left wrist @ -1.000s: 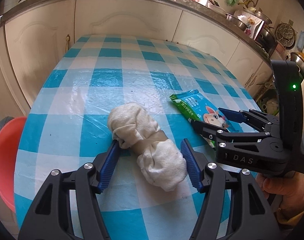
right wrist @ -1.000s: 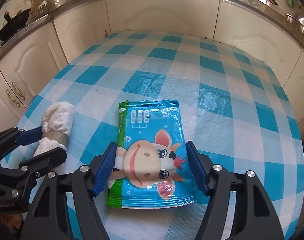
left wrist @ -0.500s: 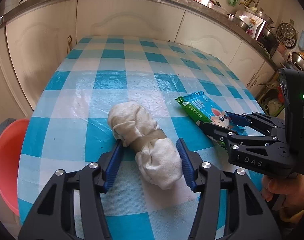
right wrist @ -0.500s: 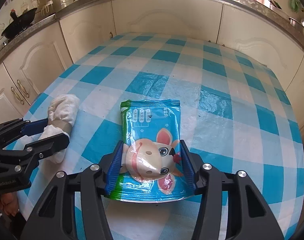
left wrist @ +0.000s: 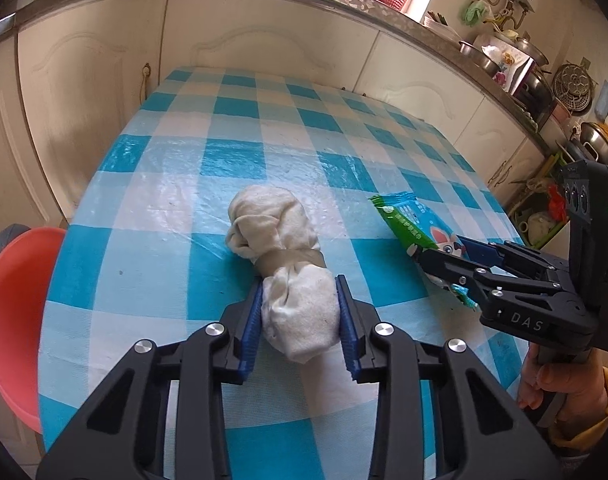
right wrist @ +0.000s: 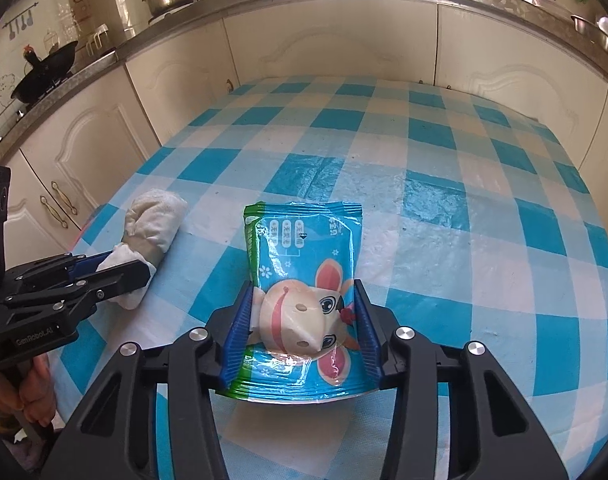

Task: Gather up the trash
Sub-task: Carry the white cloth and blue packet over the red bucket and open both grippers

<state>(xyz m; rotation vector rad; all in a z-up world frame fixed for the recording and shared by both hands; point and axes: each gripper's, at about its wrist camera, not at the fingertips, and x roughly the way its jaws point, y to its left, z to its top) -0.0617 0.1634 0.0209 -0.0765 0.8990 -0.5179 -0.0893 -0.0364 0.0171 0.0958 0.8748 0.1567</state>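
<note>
A white cloth bundle (left wrist: 281,256) tied with a tan band lies on the blue checked table (left wrist: 239,132). My left gripper (left wrist: 299,304) is shut on its near end. It also shows in the right wrist view (right wrist: 151,224), with the left gripper (right wrist: 121,266) on it. A green and blue wet-wipe packet (right wrist: 304,276) with a cartoon animal sits to the right. My right gripper (right wrist: 301,312) is shut on its near part, and the packet bulges between the pads. The packet (left wrist: 408,226) and right gripper (left wrist: 436,256) show in the left wrist view.
A red basin (left wrist: 15,308) sits below the table's left edge. Cream cabinets (left wrist: 263,36) and a counter with pots run behind the table. More kitchenware stands at the right (left wrist: 576,92).
Both grippers have closed: the left on the cloth bundle, the right on the wipe packet, which now buckles upward. Both cameras have risen slightly.
</note>
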